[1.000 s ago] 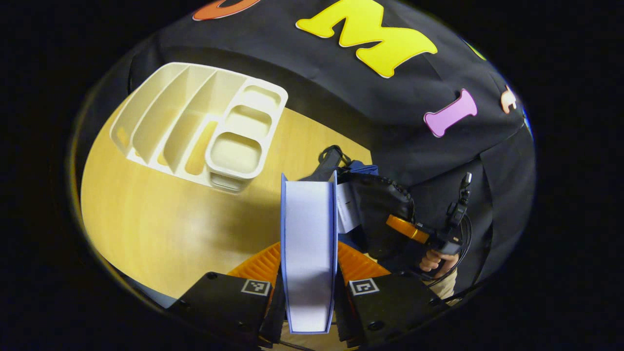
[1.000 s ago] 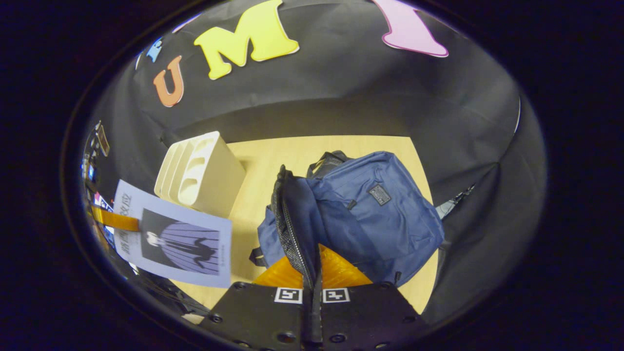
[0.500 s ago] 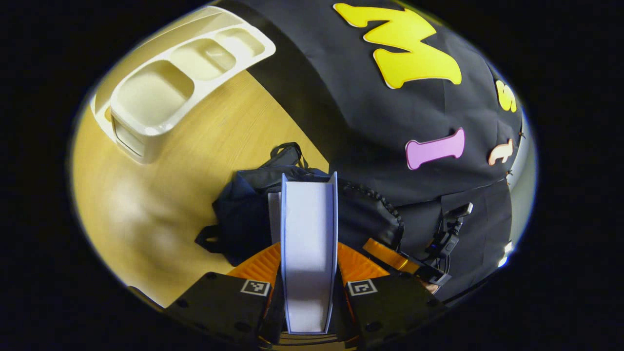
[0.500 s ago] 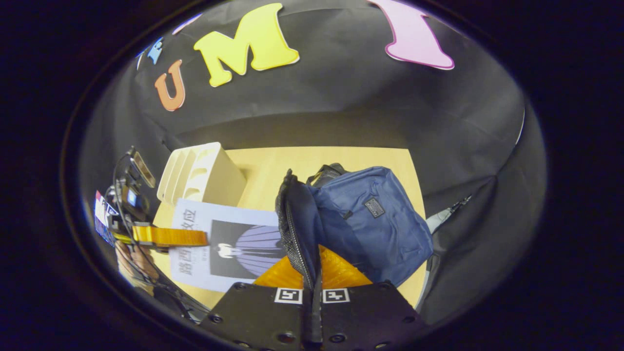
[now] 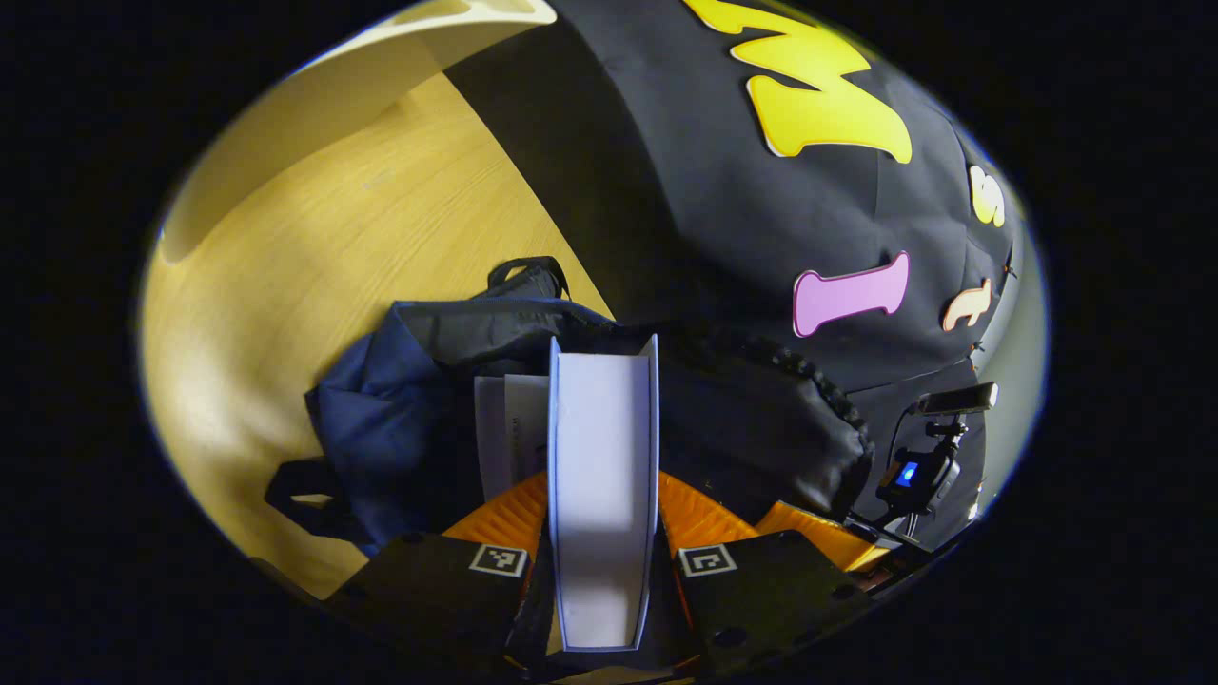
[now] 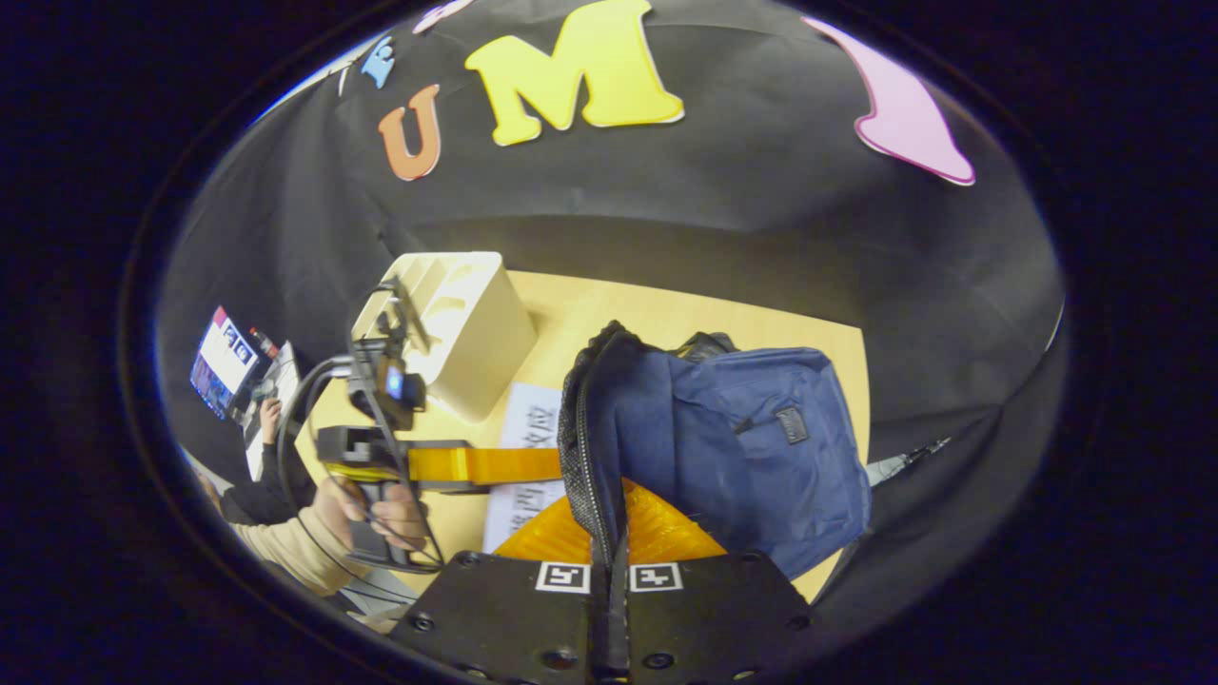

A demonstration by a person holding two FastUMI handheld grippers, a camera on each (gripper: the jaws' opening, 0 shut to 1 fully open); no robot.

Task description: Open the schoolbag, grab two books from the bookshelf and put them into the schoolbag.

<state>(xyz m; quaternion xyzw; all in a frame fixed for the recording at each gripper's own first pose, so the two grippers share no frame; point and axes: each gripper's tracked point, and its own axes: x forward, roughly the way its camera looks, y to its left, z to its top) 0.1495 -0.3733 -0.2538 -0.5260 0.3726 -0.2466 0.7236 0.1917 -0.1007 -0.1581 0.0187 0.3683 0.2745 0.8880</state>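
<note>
Now the left gripper (image 5: 603, 533), jaws clamped on an upright book (image 5: 603, 476), holds it directly above the schoolbag (image 5: 400, 419) mouth on the worktop (image 5: 314, 247), long axis pointing in, while the right gripper (image 6: 609, 561), jaws clamped on the bag's zipper flap (image 6: 585, 447), holds that mouth open.

Printed signs, cut off and too blurred to read, on the pale cover of the book (image 6: 525, 447) beside the schoolbag (image 6: 752, 447), and a small patch on the bag, too tiny to read.
</note>
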